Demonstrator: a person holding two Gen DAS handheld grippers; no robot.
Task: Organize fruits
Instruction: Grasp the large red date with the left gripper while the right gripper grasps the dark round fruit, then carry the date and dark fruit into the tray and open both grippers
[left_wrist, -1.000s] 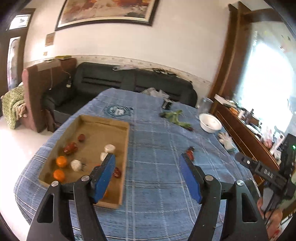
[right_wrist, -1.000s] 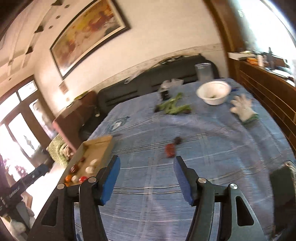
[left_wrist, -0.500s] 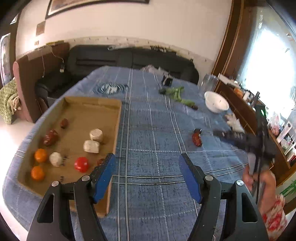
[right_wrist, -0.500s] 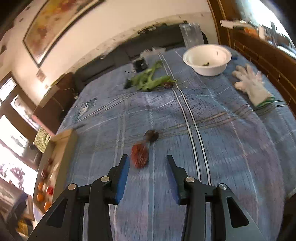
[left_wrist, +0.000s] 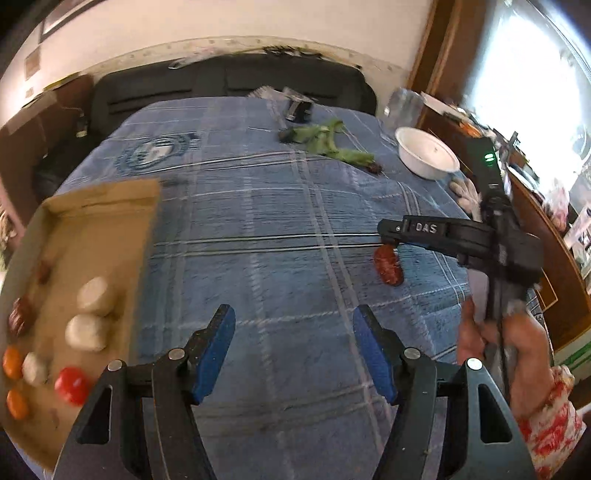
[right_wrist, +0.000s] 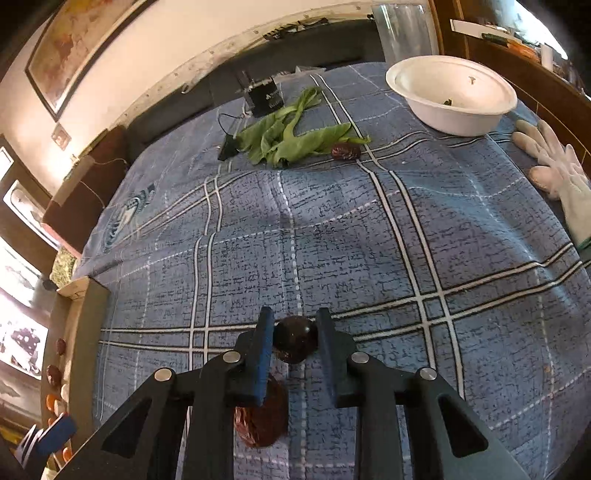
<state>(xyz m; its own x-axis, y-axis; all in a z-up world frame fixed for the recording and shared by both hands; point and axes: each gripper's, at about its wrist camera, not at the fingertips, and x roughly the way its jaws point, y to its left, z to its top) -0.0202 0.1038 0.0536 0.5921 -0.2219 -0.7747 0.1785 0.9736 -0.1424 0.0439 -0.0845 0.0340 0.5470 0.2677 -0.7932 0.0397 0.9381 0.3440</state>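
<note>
My right gripper has its blue pads on both sides of a small dark round fruit on the blue checked cloth; the jaws are nearly closed on it. A red oblong fruit lies just under its left finger, and also shows in the left wrist view below the right gripper. Another dark fruit lies by green leaves. My left gripper is open and empty above the cloth. A cardboard tray at left holds several fruits, including a red one.
A white bowl and a white glove lie at the far right. A small black device sits behind the leaves. A dark sofa stands beyond the table. A wooden sideboard runs along the right.
My right gripper has moved down and forward to the dark round fruit and narrowed around it. My left gripper has tilted lower over the cloth, still open.
</note>
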